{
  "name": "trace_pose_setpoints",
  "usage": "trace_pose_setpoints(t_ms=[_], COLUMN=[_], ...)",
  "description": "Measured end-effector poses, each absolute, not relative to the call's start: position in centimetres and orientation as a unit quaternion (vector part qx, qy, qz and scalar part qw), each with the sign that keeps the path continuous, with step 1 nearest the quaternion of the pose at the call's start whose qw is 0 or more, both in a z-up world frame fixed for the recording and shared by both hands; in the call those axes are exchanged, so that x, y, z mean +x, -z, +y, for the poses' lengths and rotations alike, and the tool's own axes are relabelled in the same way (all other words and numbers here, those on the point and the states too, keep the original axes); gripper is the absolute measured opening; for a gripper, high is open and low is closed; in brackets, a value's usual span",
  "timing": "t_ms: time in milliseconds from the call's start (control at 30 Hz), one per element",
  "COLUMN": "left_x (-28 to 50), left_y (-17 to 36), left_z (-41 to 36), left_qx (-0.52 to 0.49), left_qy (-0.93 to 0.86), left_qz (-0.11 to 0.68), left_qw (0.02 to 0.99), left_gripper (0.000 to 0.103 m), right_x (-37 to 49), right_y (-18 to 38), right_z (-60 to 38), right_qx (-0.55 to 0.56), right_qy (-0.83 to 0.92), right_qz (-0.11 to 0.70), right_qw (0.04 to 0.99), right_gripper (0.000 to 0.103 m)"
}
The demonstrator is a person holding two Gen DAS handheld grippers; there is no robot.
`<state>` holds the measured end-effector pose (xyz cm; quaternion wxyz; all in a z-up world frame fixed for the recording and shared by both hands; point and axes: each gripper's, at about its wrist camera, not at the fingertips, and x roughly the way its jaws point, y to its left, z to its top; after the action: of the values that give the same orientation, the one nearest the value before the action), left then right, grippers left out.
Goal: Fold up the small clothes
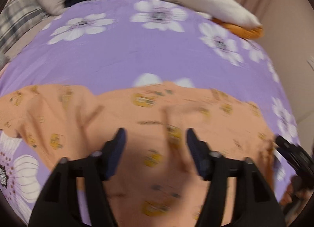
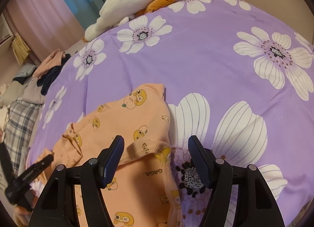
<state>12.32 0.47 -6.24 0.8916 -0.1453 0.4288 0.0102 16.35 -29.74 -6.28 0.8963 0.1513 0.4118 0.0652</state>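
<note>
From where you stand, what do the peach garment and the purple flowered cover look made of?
Peach garment: soft matte knit, likely cotton; it creases loosely and has a stitched hem. Purple flowered cover: smooth printed woven fabric, faint sheen, fine wrinkles; fibre unclear.

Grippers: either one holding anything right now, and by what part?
Nothing is held. Left gripper and right gripper both stand open over the peach garment, pads clear of the fabric.

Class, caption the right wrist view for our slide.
Open right gripper poised over a peach cartoon-print garment on a purple floral bedspread.
</note>
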Motion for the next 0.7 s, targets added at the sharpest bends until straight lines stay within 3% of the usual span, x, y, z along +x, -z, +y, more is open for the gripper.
trace_pose_setpoints(t_ms=[100,267,700], left_x=[12.4,13.3,12.4], left_y=[6.7,8.6,10.4], left_z=[-3.1,-4.5,-2.6], left_qx=[-0.11,-0.047,-0.047], left_qy=[0.049,-0.035,-0.039], left_qz=[0.449,0.464,0.48], left_qw=[0.886,0.884,0.875], left_gripper=[0.073,0.072,0.074], right_x=[16.4,16.1,16.0], right_y=[6.4,6.5,7.3], right_z=[-29.8,-29.7,-29.7], right_qx=[0.157,0.159,0.169], right_qy=[-0.068,-0.074,-0.07], right_qz=[0.413,0.417,0.425], right_qw=[0.894,0.892,0.887], right_gripper=[0.069,0.069,0.069])
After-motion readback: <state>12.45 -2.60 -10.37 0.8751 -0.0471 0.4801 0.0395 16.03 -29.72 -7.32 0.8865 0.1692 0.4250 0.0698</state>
